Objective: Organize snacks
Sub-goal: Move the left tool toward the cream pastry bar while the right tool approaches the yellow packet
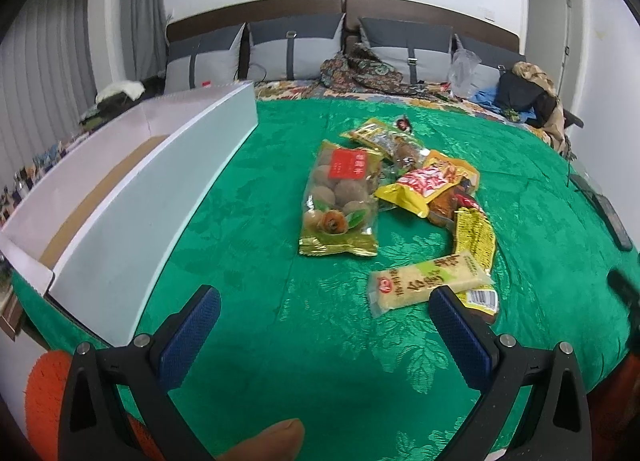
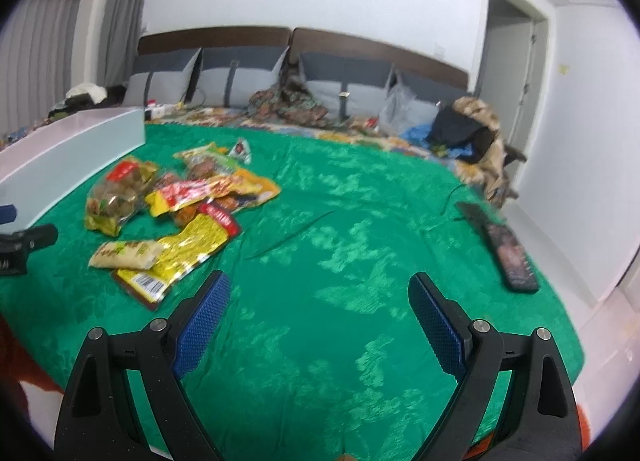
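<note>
I held my left gripper (image 1: 325,307) and right gripper (image 2: 319,293) wide open, empty, above the green bedspread (image 1: 248,221); snack packets (image 1: 400,197) lay piled right of a white box (image 1: 132,213).

Bare green bedspread (image 2: 340,261) lies open ahead of the right gripper (image 2: 320,313), with a remote (image 2: 504,249) at its right edge. For the left gripper (image 1: 324,325), a white box (image 1: 132,205) walls the left side and the snack packets (image 1: 384,189) lie heaped ahead, with bare cloth between them.

Even indoor light, strong fisheye curving, right wrist view slightly blurred.
</note>
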Tool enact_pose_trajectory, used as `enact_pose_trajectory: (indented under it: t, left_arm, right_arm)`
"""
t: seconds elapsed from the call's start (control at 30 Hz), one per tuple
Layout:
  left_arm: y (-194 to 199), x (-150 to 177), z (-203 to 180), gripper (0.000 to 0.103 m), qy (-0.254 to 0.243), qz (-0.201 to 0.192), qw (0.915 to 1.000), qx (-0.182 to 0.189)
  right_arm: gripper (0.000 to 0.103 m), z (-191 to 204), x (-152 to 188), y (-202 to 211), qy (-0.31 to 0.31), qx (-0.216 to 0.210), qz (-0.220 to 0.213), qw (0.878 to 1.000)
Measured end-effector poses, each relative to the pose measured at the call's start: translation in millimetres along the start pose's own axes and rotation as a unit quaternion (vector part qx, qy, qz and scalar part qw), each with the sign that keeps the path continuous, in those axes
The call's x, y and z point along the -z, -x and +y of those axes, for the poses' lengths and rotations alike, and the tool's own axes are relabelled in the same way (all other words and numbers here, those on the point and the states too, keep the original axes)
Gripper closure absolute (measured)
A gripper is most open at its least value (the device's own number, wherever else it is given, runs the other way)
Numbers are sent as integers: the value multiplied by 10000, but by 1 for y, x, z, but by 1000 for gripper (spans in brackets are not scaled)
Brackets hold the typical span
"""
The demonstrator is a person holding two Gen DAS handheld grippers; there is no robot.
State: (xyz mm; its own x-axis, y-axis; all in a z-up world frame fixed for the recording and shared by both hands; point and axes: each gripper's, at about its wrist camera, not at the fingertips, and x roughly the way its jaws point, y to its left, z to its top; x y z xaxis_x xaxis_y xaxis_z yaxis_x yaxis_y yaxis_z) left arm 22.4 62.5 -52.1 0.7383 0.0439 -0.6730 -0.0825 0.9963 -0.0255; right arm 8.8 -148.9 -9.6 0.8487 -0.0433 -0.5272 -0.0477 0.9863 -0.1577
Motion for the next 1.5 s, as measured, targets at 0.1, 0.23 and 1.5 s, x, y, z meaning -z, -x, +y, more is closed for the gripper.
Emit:
enact_pose_trajectory:
  t: [0.1, 0.23, 1.5]
  left_arm:
    - [-7, 0, 12, 0, 149, 178, 9997, 88]
    - [-12, 2, 20, 0, 308, 275, 9990, 166]
    - [-54, -20, -80, 0, -2649, 937, 9538, 1061]
  right_arm:
    - [10, 7, 6, -11, 43, -397, 395, 9984]
    - [10, 34, 11, -28, 296, -1011, 923, 9901]
    - [9, 23, 25, -100, -122, -935, 2014, 9750]
